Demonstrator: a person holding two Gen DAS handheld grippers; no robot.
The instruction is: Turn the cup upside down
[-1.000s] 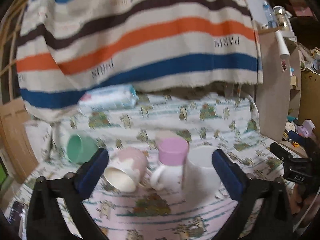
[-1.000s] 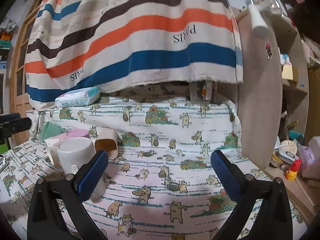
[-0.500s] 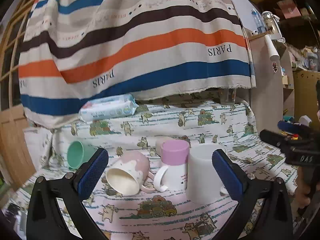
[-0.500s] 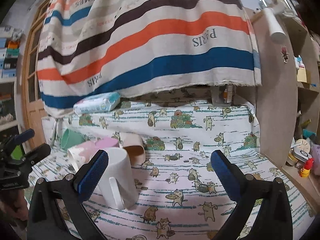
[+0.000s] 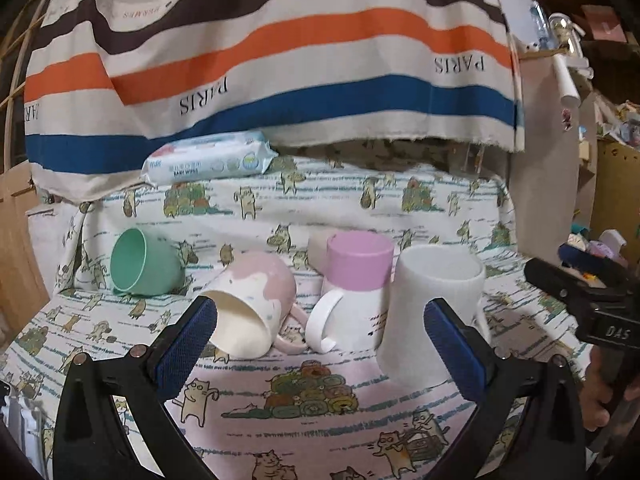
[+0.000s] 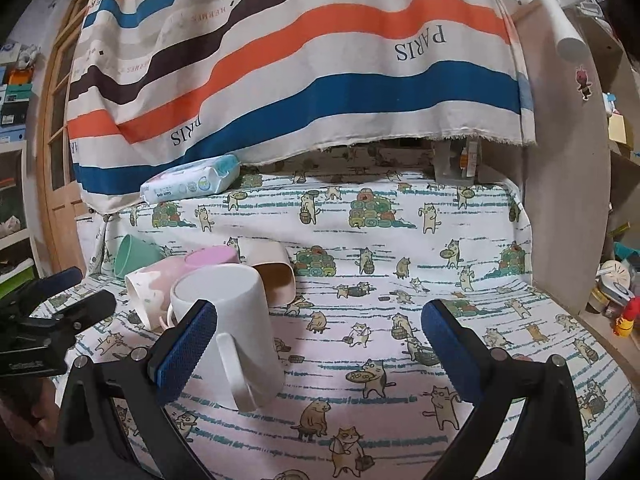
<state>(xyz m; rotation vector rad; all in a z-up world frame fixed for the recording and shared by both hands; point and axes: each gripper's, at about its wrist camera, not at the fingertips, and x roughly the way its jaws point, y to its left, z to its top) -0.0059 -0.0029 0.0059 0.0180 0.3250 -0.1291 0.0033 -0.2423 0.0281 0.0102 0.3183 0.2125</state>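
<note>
A tall white mug [image 5: 430, 316] stands mouth up on the cat-print cloth; it also shows in the right wrist view [image 6: 236, 328] with its handle toward me. Beside it stand a white mug with a pink lid [image 5: 356, 288], a pink-and-white mug [image 5: 248, 312] lying on its side, a green cup [image 5: 140, 268] on its side, and a beige cup [image 6: 272, 280] on its side. My left gripper [image 5: 320, 352] is open and empty just in front of the mugs. My right gripper [image 6: 320, 348] is open and empty, its left finger beside the white mug.
A pack of wet wipes [image 5: 208, 160] lies at the back under a striped hanging cloth [image 5: 280, 60]. A wooden cabinet side [image 6: 568, 200] stands at the right with cluttered shelves beyond. A wooden door [image 6: 60, 160] is at the left.
Both grippers have moved closer to the cups and lower. The right gripper has swung left, so the white mug now sits at its left finger. No cup has moved.
</note>
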